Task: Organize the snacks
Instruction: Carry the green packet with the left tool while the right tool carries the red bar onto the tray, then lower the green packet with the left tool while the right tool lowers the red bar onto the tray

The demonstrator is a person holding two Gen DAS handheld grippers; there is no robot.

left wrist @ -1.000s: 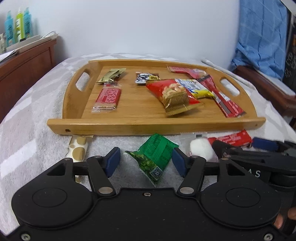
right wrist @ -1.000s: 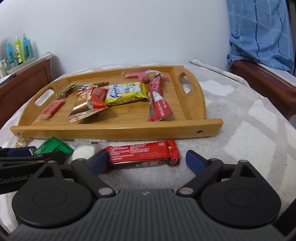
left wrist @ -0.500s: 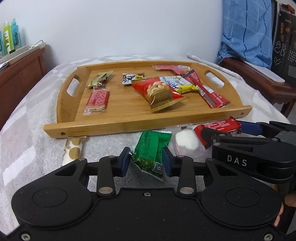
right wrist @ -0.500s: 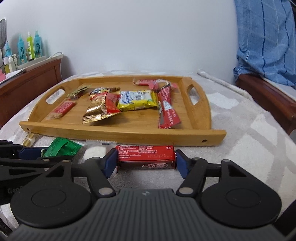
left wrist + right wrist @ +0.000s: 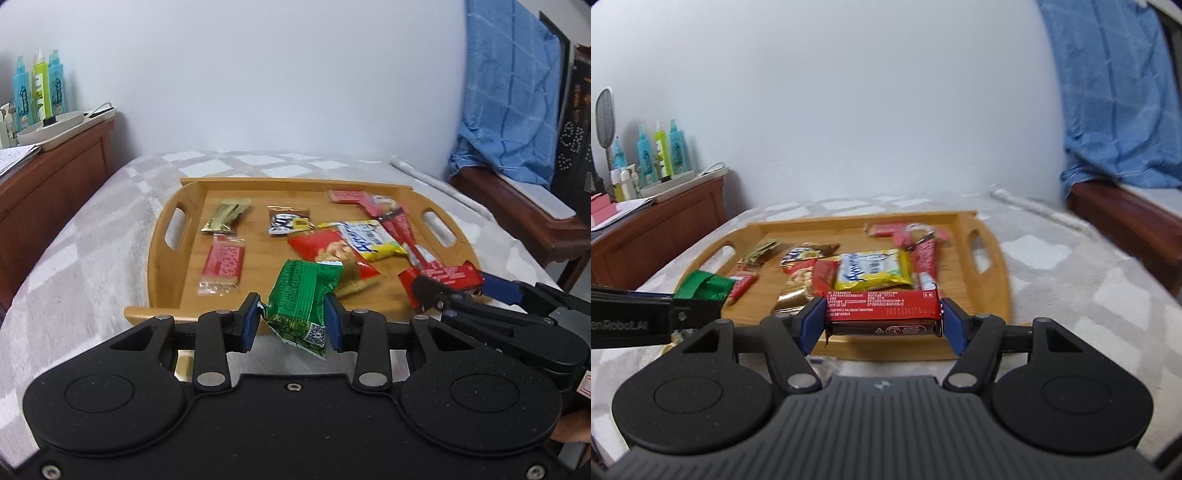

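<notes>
My left gripper (image 5: 292,320) is shut on a green snack packet (image 5: 301,295), held up above the near rim of the wooden tray (image 5: 155,258). My right gripper (image 5: 882,320) is shut on a long red bar (image 5: 882,309), gripped end to end and lifted over the tray's front edge. In the left wrist view the red bar (image 5: 443,277) and the right gripper (image 5: 454,288) show at the right. In the right wrist view the green packet (image 5: 701,286) shows at the left. The tray holds several snacks: a red peanut bag (image 5: 325,253), a yellow packet (image 5: 369,238) and a red wafer pack (image 5: 223,260).
The tray rests on a grey-and-white checked blanket (image 5: 85,258). A wooden cabinet (image 5: 44,192) with bottles stands at the left. At the right is a wooden bench (image 5: 524,214) with a blue cloth (image 5: 509,96) draped over it. A white wall lies behind.
Both grippers closed on their snacks, the left on the green packet and the right on the red bar, and lifted them off the blanket. The white ball and spotted packet have dropped out of view.
</notes>
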